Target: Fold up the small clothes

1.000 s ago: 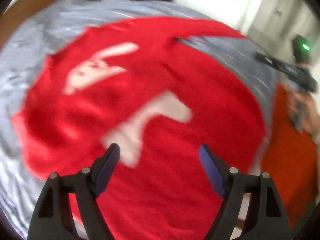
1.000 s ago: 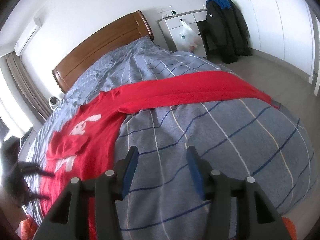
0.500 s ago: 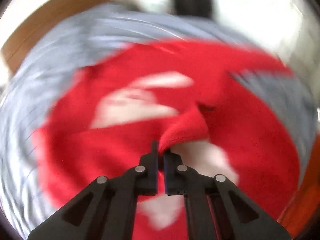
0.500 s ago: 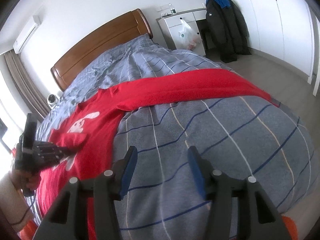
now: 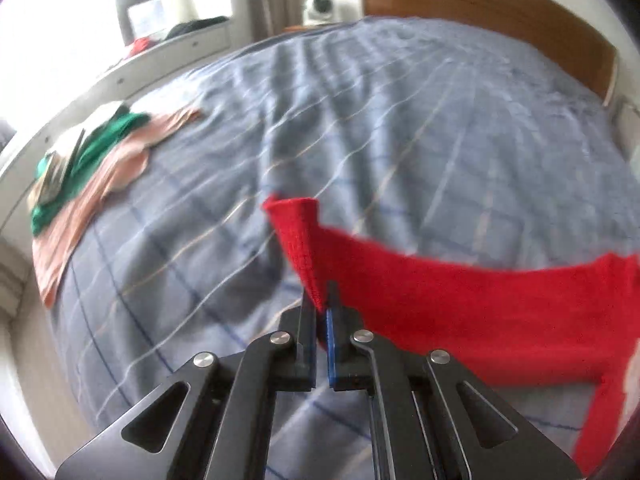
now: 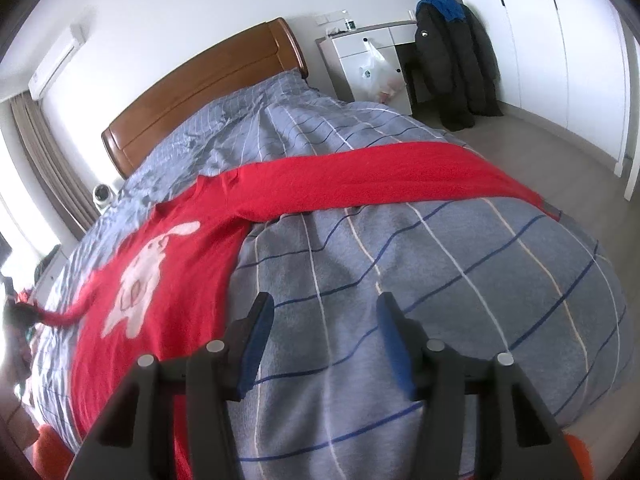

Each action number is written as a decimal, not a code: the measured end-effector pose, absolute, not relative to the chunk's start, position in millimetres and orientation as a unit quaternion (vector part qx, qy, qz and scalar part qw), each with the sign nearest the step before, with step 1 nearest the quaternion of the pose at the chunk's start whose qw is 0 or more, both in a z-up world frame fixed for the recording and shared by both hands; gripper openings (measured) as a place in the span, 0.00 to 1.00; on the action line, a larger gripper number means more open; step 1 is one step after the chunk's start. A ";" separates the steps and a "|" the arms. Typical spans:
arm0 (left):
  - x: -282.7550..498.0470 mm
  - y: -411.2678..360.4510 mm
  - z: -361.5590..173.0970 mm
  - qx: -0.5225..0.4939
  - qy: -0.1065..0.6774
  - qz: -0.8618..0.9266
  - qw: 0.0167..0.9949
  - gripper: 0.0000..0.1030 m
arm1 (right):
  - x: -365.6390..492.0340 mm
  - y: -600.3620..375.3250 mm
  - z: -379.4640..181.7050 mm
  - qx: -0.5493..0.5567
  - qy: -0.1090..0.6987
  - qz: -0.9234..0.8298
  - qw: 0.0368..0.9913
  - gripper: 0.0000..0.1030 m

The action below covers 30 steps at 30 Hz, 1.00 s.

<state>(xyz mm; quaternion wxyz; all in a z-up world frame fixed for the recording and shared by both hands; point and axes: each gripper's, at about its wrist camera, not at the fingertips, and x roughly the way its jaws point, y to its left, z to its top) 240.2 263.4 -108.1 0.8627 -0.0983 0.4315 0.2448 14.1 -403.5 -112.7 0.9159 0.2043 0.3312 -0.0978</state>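
While the left wrist view is a bit blurry, you can see the left gripper clamped on the cuff of the red sweater, sleeve lifted off the grey checked duvet; a green and pink pile of clothes sits well off by the far edge. Over on the right wrist view, the right gripper hovers spread wide with nothing in it, above bare duvet just beside the sweater's body, its white rabbit print facing up and 1 sleeve stretched toward the bed's edge.
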 end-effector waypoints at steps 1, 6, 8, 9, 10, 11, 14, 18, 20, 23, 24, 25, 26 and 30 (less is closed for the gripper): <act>234.6 268.2 -111.2 -0.101 0.426 0.258 0.861 0.02 | 14.7 -401.6 -112.7 0.199 0.332 -0.098 0.917 0.52; 226.4 281.7 -126.8 -0.133 0.428 0.273 0.851 0.02 | 13.8 -399.8 -113.0 0.190 0.334 -0.108 0.917 0.52; 223.9 280.8 -131.0 -0.133 0.432 0.272 0.849 0.02 | 13.9 -399.7 -113.5 0.188 0.335 -0.112 0.916 0.52; 224.3 283.4 -134.7 -0.138 0.435 0.271 0.848 0.01 | 14.2 -399.5 -114.0 0.187 0.336 -0.113 0.916 0.52; 223.5 285.5 -137.5 -0.144 0.436 0.270 0.846 0.02 | 15.2 -399.0 -114.5 0.186 0.338 -0.115 0.915 0.52; 223.0 287.3 -139.3 -0.149 0.436 0.269 0.846 0.02 | 15.9 -398.5 -114.7 0.184 0.340 -0.115 0.915 0.52; 224.2 289.8 -140.8 -0.158 0.438 0.266 0.844 0.02 | 17.2 -394.7 -114.4 0.173 0.342 -0.115 0.916 0.52; 223.1 291.9 -143.7 -0.166 0.437 0.261 0.844 0.02 | 16.9 -393.7 -114.3 0.168 0.343 -0.117 0.917 0.52; 223.1 292.4 -145.5 -0.165 0.438 0.256 0.846 0.03 | 16.1 -394.9 -114.7 0.171 0.343 -0.118 0.916 0.52; 212.7 293.5 -136.3 -0.172 0.428 0.241 0.854 0.13 | 15.7 -395.4 -114.9 0.173 0.343 -0.118 0.916 0.52; 202.9 291.1 -127.3 -0.174 0.423 0.237 0.857 0.26 | 15.7 -395.7 -114.8 0.174 0.343 -0.118 0.916 0.52; 192.8 286.8 -117.5 -0.170 0.417 0.236 0.861 0.44 | 15.3 -396.4 -114.4 0.176 0.342 -0.116 0.916 0.52; 182.0 280.8 -108.2 -0.165 0.410 0.228 0.868 0.50 | 14.7 -397.7 -113.2 0.180 0.342 -0.113 0.915 0.53; 127.1 227.3 -74.7 -0.133 0.421 0.097 0.892 0.66 | 6.3 -394.3 -96.4 0.188 0.350 -0.080 0.914 0.63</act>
